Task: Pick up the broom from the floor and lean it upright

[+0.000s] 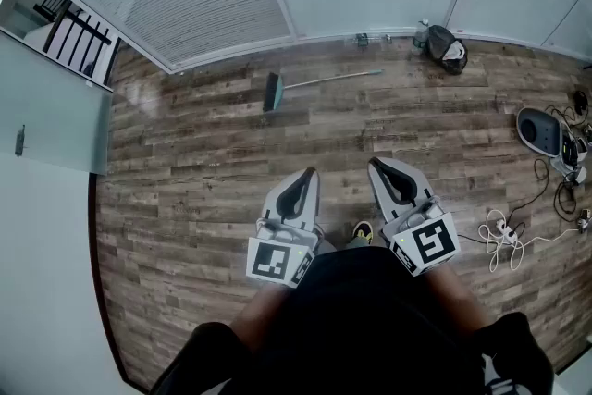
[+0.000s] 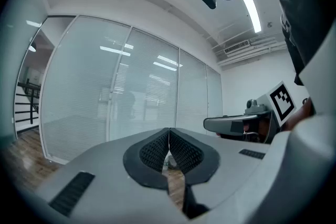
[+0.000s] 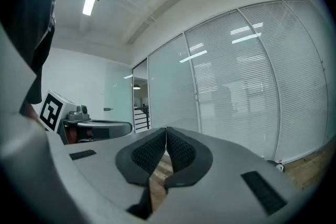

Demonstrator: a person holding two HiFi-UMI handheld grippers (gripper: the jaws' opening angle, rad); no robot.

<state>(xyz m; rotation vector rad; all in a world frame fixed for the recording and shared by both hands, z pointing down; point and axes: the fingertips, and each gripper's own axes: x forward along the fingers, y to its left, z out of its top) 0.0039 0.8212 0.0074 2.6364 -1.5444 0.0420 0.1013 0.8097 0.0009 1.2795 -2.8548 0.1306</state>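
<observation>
Saw, nearest in the head view, the left gripper (image 1: 309, 171) and the right gripper (image 1: 374, 164) held level and side by side over a dark lap, apart from each other, marker cubes toward the body. Caught a yellow shoe tip (image 1: 363, 232) on the wooden floor (image 1: 185, 199) between them. Noted off to the right loose white cables (image 1: 504, 236) and, beyond them, a grey device (image 1: 539, 130), both seen from the head view only.

Read the jaws from each gripper's own view: pressed together on both, ribbed black pads touching at the tips, nothing pinched, only a sliver of planks through the slot below. Got from those two views what the head view lacked: a ceiling strip light (image 2: 252, 8) and the neighbouring gripper in profile.

Found the broom (image 1: 319, 83) in the head view alone: flat on the planks, well ahead of both sets of closed tips, untouched. Placed its dark head ahead of the left gripper and a little to its left. Traced the pale handle rightward to an end roughly straight ahead of the right gripper. Spotted farther right a black bag (image 1: 446, 49), and behind everything the glass wall with closed blinds (image 3: 247, 76).
</observation>
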